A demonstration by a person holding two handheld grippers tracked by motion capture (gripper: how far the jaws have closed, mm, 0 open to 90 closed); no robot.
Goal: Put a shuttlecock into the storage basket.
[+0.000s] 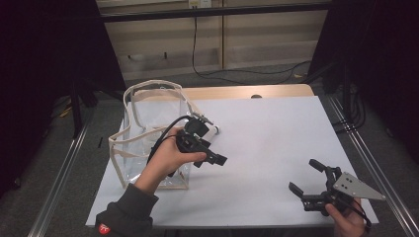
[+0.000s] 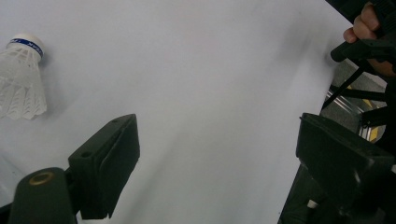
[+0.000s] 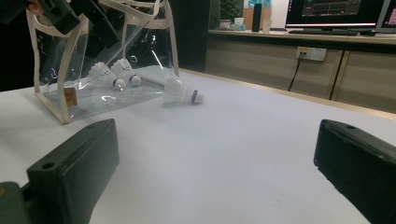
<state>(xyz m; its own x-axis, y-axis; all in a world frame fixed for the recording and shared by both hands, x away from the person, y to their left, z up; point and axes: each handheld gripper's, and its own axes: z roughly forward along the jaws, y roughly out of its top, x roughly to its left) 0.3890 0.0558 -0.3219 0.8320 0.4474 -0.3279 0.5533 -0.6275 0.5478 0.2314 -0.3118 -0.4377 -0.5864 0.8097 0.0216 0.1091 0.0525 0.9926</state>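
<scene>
- The work seems to be putting shuttlecocks into the clear bag (image 1: 148, 143), which stands on the left side of the white table (image 1: 276, 148).
- One loose shuttlecock (image 3: 183, 93) lies on the table just beside the right side of the bag, its cork pointing away from the bag.
- I count three shuttlecocks in total: the loose one, and two shuttlecocks inside the bag (image 3: 114, 74), seen through the clear wall.
- The left gripper (image 1: 210, 153) hovers near the bag and the loose shuttlecock; its jaws are spread wide and hold nothing.
- The right gripper (image 1: 309, 177) is at the near right corner of the table, well apart from the bag; its jaws are also released and empty.
- My judgement: the step in hand is the approach to the loose shuttlecock. The next move needs the left jaws lowered around its feather skirt or cork, then closed gently, because the feathers can be crushed easily.
</scene>
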